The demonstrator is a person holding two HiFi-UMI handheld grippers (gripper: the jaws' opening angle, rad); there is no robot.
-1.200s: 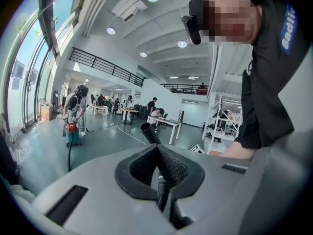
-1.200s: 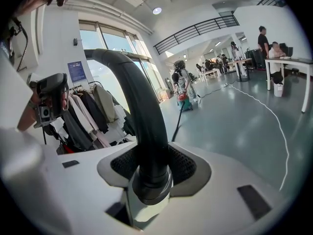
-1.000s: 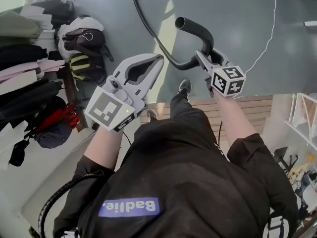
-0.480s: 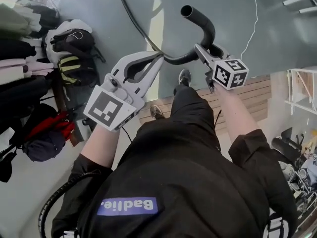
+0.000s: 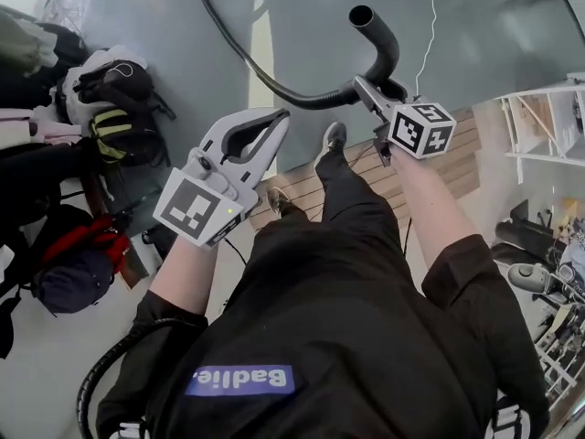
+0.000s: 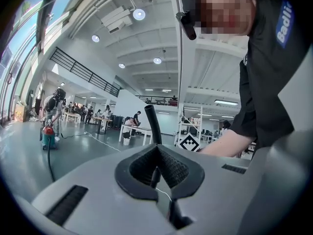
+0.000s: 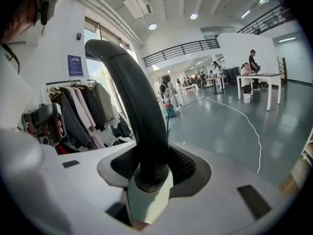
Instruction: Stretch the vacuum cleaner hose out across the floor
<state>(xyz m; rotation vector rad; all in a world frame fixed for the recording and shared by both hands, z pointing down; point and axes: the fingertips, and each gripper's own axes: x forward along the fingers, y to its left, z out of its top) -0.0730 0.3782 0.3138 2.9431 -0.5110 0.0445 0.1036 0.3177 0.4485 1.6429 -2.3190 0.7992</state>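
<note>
The black vacuum hose (image 5: 239,55) sweeps across the grey floor from the top left. It ends in a curved rigid tube (image 5: 384,44) with its open mouth pointing up. My right gripper (image 5: 364,88) is shut on that tube where it meets the hose; in the right gripper view the tube (image 7: 129,97) rises thick between the pads. My left gripper (image 5: 274,122) hangs beside it to the left, shut, with its tips touching and nothing inside. In the left gripper view the tube (image 6: 152,124) stands beyond the jaws. Far off, a person stands by the vacuum cleaner (image 6: 48,138).
Bags (image 5: 114,94) and hanging clothes (image 5: 37,199) crowd the left side. A wooden platform (image 5: 430,167) lies under my feet, with a white shelf frame (image 5: 539,122) to its right. A thin white cable (image 5: 426,21) runs over the floor. Tables and people stand far back.
I have walked on: the floor, bags and platform have slid past. My right gripper has carried the hose end higher in the picture. Both grippers keep their states.
</note>
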